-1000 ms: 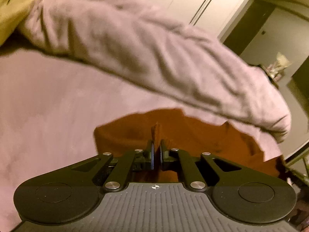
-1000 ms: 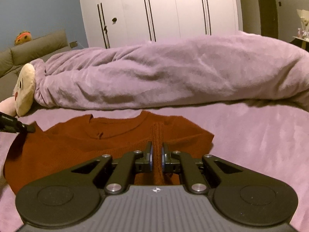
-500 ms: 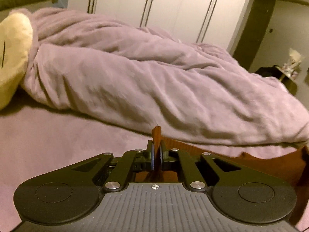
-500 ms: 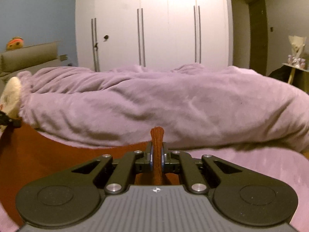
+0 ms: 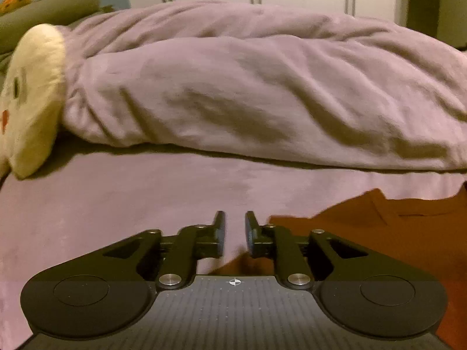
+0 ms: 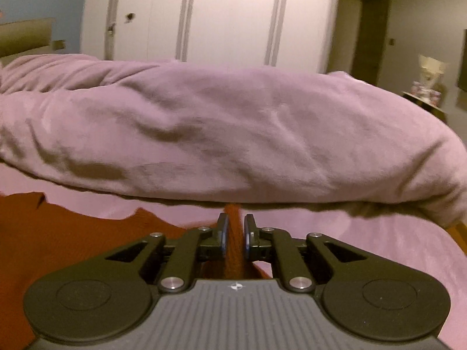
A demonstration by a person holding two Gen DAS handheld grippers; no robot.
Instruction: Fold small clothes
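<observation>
Ribbed rust knit garment (image 6: 58, 233), plushy blanket (image 6: 233, 131)

A rumpled lilac duvet (image 5: 262, 87) (cream plush toy (image 5: 32, 99) beside it) fronts white wardrobes (image 6: 210, 17).

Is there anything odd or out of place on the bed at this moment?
Nothing is damaged or spilled. The rust-red sweater lies rumpled on the bed sheet, not yet neatly folded. A strip of it still stands between the right gripper fingers, whose jaws have just been opening.
</observation>
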